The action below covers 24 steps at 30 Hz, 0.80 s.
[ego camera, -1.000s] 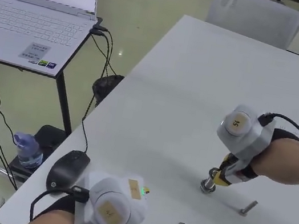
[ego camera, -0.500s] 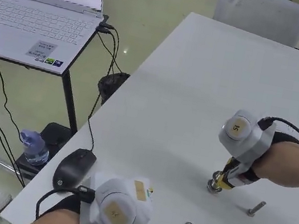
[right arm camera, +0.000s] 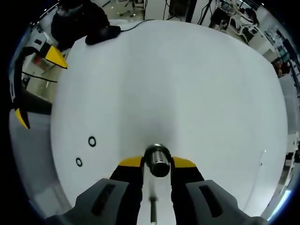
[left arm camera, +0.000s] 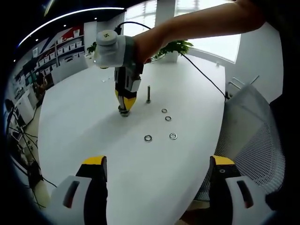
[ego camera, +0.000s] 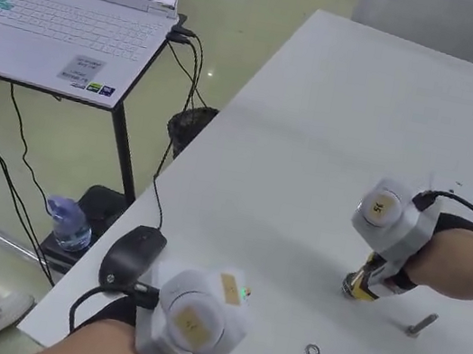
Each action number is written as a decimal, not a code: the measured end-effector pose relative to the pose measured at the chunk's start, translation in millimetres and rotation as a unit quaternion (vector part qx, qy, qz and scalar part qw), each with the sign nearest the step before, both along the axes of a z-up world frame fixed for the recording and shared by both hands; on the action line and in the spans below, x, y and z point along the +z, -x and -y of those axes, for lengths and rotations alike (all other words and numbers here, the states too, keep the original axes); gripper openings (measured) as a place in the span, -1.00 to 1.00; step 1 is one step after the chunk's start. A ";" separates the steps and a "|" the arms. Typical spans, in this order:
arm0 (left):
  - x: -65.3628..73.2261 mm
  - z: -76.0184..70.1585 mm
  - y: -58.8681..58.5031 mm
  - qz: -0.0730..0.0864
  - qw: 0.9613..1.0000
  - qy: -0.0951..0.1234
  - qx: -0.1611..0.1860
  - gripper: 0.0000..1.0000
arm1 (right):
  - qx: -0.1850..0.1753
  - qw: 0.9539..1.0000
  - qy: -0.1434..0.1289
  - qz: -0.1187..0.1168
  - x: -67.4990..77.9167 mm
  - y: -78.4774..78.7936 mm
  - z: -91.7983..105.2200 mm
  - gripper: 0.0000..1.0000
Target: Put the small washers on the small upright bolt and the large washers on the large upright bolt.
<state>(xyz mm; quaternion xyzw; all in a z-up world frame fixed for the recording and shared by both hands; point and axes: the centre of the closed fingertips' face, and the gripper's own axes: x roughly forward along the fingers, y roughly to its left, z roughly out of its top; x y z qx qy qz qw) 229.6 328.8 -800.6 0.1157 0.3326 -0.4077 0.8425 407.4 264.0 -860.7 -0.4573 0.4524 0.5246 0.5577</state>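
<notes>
Large bolt [right arm camera: 158, 161] upright on white table [ego camera: 314, 154], seemingly clamped by right gripper [right arm camera: 157, 164]. Four washers [ego camera: 313, 351] loose nearby. Left gripper [left arm camera: 157, 161] spread wide apart, empty.

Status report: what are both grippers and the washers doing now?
Left gripper open, over table. Right gripper shut on large bolt. Four washers loose. Nothing blocking.

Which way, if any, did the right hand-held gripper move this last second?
No. The right hand-held gripper stays on the large bolt, same gap to the small bolt; only the camera shifted.
</notes>
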 end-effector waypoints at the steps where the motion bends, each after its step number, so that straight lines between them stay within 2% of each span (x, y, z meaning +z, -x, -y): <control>1: 0.0 -0.2 -0.3 0.000 1.000 0.000 0.001 0.80 | 0.000 1.000 0.001 0.000 -1.0 0.0 -0.1 -0.56; 12: 0.6 1.4 -0.8 -0.001 1.000 0.005 0.002 0.76 | -0.004 1.000 0.004 0.001 -5.4 -0.6 -0.1 -0.55; 24: -0.9 0.5 7.0 -0.009 1.000 0.005 0.000 0.71 | -0.003 1.000 0.005 0.003 -5.1 0.4 -0.3 -0.52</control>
